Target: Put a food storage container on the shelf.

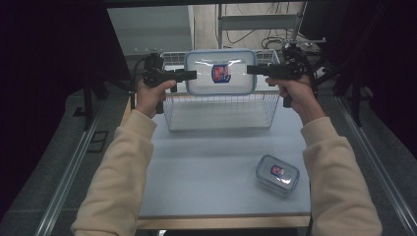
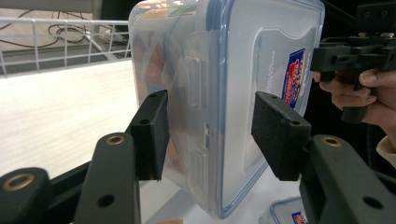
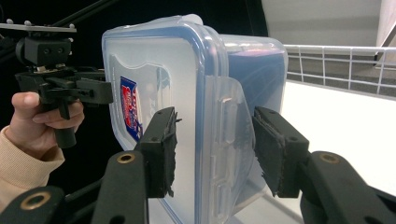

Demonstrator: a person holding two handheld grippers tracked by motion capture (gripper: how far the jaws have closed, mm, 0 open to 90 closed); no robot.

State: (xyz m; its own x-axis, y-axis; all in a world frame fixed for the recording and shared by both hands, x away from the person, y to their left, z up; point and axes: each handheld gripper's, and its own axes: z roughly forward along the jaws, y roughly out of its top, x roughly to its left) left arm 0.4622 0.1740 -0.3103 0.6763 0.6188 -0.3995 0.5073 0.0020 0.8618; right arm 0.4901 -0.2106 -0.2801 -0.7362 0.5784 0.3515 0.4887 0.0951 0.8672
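A large clear food container (image 1: 220, 73) with a blue-rimmed lid and a red and blue label hangs in the air over a wire basket (image 1: 216, 110), lid toward me. My left gripper (image 1: 192, 75) is shut on its left end and my right gripper (image 1: 251, 70) on its right end. In the left gripper view the pads (image 2: 149, 135) clamp the container (image 2: 210, 70) across its latch side. The right gripper view has the black pads (image 3: 161, 149) pressed on the lid and body of the container (image 3: 187, 84).
A small lidded container (image 1: 278, 173) of the same kind lies on the pale table (image 1: 206, 162) at the front right. The basket stands at the table's far edge. Dark curtains flank both sides, and shelving with cables stands behind.
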